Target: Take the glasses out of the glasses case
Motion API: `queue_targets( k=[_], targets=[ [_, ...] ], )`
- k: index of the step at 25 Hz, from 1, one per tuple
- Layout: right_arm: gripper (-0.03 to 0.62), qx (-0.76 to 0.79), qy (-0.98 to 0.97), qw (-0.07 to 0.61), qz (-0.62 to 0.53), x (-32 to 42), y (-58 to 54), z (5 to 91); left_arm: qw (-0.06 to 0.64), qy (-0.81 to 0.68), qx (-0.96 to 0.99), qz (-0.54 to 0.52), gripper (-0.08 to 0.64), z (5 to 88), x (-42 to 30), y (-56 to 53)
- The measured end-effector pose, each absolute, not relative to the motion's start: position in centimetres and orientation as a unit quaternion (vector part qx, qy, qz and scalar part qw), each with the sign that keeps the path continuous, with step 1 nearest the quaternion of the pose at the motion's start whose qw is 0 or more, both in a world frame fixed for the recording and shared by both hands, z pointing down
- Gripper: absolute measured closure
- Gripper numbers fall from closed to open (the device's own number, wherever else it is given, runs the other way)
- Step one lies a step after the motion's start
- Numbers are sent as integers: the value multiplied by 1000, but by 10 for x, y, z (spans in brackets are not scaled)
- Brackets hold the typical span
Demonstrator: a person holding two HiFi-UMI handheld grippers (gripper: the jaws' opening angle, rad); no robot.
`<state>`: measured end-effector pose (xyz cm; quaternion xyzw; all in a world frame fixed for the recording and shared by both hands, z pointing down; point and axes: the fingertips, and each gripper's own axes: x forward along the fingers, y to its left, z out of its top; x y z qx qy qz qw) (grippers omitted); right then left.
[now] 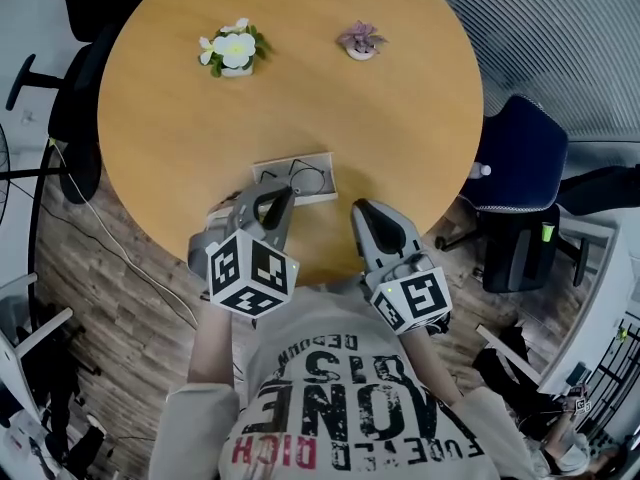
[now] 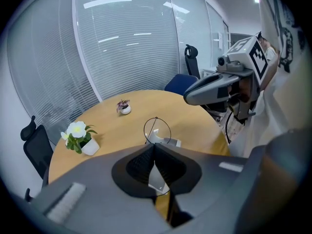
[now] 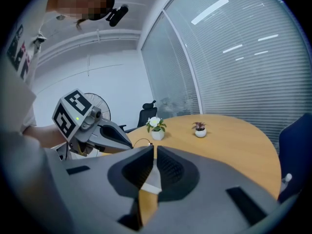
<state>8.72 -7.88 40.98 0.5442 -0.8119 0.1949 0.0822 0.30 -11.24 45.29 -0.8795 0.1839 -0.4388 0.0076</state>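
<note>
left tool: pressed together, pinching the glasses' thin wire frame
glasses: upright at the tool's tip, over the glasses case
glasses case: open, near the worktop edge
right tool: pressed together, beside the case

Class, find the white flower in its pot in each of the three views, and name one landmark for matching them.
Head view: white flower pot at the top, left of centre, on the far side of the table.
Left gripper view: the pot at lower left.
Right gripper view: the pot at centre, above the jaws.
Shared landmark: purple plant, to its right in every view.
</note>
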Motion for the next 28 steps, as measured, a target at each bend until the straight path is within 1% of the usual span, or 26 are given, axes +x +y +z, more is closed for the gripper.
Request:
queue_targets(
  k=[9,17,22,28],
  targets=[
    [563,551,-812,77,175,76,-80,395,25,197,-896,-397,543,424,-2,-110],
    [563,562,-808,73,159,70,-83,380,22,230,-906,-354,543,400,-15,-117],
    [563,569,-805,66,152,69,-85,369,19,259,-914,-314,543,381,-19,-125],
    [563,578,-803,51,139,72,-86,350,32,297,-918,-260,543,357,-25,-132]
  ],
)
